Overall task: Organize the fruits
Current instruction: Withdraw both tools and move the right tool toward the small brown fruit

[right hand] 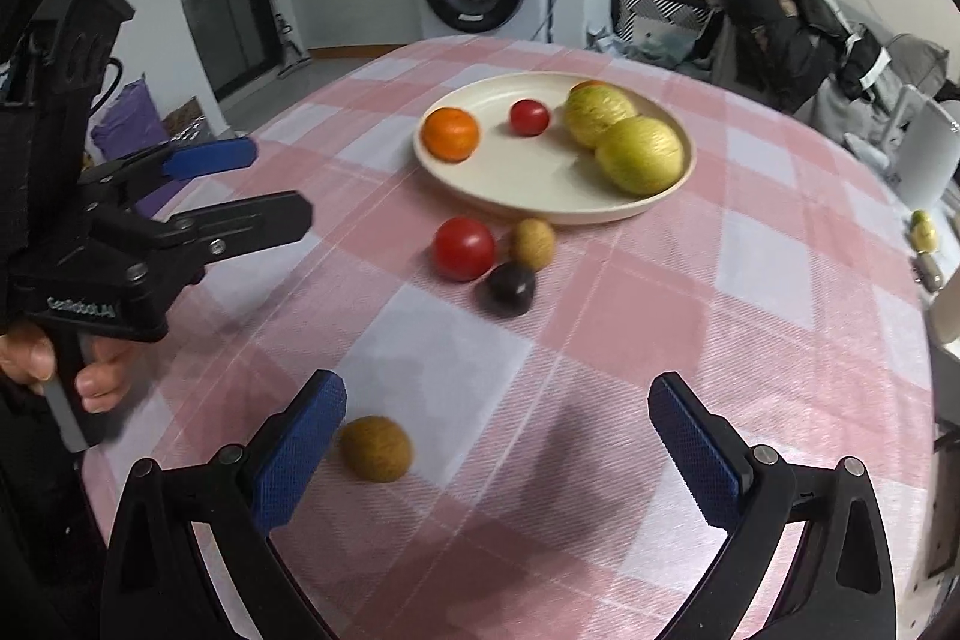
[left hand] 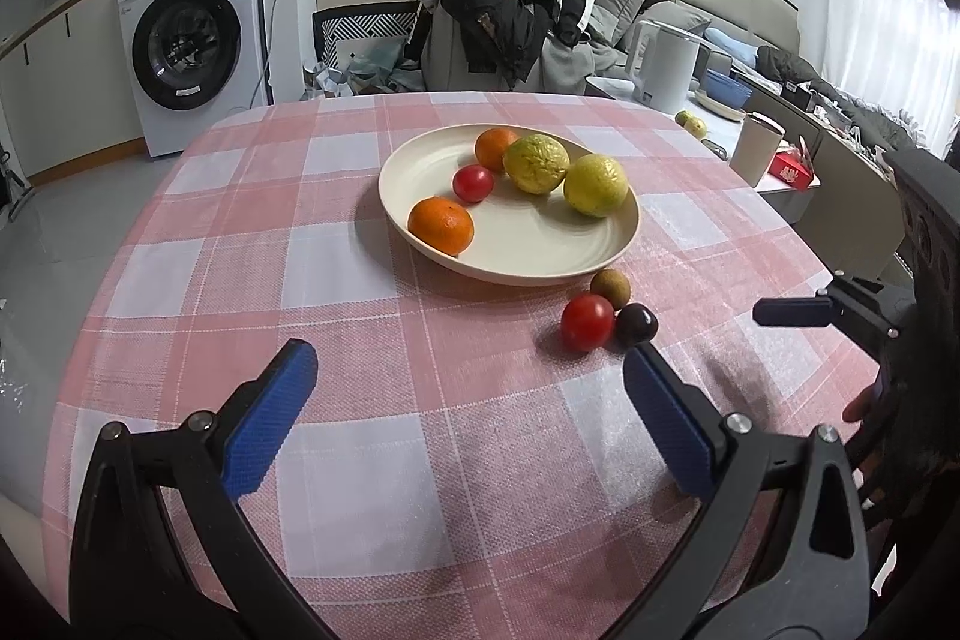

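Both claws released, holding nothing: left claw (left hand: pixel 468 376), right claw (right hand: pixel 498 406). On the surface (right hand: pixel 750 280): a plate (left hand: pixel 540 262) with five fruits; beside it a tomato (right hand: pixel 464 248), brown fruit (right hand: pixel 533 243), dark plum (right hand: pixel 510 287). Another brown fruit (right hand: pixel 376 448) near right claw.

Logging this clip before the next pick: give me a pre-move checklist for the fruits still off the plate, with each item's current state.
1. Right claw open, holding nothing: ok.
2. Left claw open, holding nothing: ok.
3. Brown fruit lies within the right claw's opening, beside its left finger: ok.
4. Plate has bare space near its front: ok.
5. All fruit on plate: not ok; red tomato, dark fruit and small brown fruit lie clustered on the tablecloth.
6. Claw height above cloth: cannot tell.
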The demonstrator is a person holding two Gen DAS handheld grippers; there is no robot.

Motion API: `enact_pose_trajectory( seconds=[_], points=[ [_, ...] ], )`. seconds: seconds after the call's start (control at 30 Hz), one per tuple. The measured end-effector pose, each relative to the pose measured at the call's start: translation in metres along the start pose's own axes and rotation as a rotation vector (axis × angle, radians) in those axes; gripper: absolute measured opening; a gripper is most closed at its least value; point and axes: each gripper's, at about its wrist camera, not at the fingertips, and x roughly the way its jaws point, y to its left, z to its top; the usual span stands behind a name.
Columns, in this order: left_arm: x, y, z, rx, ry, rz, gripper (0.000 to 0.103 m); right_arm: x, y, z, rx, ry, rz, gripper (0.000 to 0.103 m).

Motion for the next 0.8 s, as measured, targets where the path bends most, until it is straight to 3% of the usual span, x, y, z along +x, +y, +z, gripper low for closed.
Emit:
enact_pose_trajectory(
  seconds=[0.23, 0.63, 0.8],
  points=[
    [0.004, -0.005, -0.003, 0.017, 0.014, -0.004, 0.102, 0.013, 0.010, -0.008, -0.040, 0.071, 0.060, 0.103],
    [0.010, -0.009, -0.006, 0.034, 0.034, -0.009, 0.102, 0.015, 0.008, -0.019, -0.063, 0.114, 0.054, 0.102],
    [0.012, -0.010, -0.007, 0.040, 0.040, -0.009, 0.102, 0.014, 0.007, -0.019, -0.067, 0.113, 0.069, 0.095]
  ],
)
